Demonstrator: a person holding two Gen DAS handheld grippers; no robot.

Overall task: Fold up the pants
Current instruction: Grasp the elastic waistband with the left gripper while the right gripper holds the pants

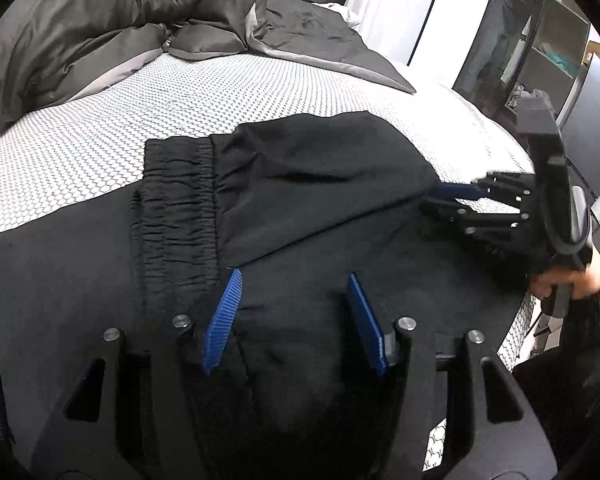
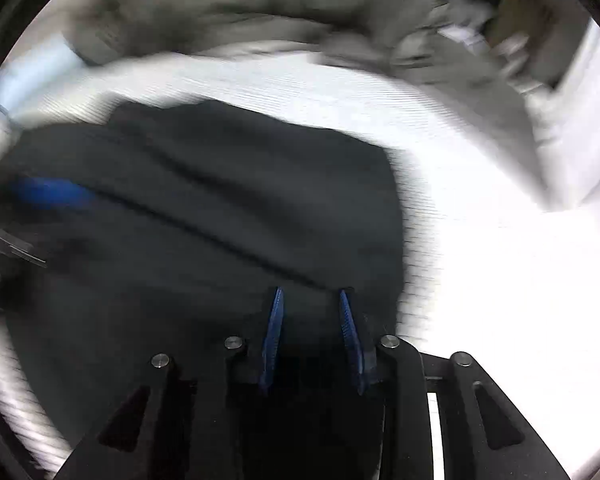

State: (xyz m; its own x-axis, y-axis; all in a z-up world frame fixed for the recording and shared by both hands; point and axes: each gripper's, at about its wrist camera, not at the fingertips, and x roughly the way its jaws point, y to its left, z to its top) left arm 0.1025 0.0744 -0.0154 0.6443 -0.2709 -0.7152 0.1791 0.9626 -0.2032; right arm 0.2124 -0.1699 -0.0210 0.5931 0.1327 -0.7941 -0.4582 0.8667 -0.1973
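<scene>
The black pants (image 1: 308, 216) are laid flat on the bed (image 1: 100, 136), on its honeycomb-patterned white cover, with a grey duvet (image 1: 80, 32) bunched behind them. In the left wrist view the elastic waistband (image 1: 176, 208) is seen at the left and a folded-over flap reaches right, so the long axis runs across the picture. The left gripper (image 1: 296, 316) is held spread above the cloth, nothing pinched. The right gripper (image 2: 310, 336), blurred in its own view, is parted at the flap's edge; no pinch is seen.
</scene>
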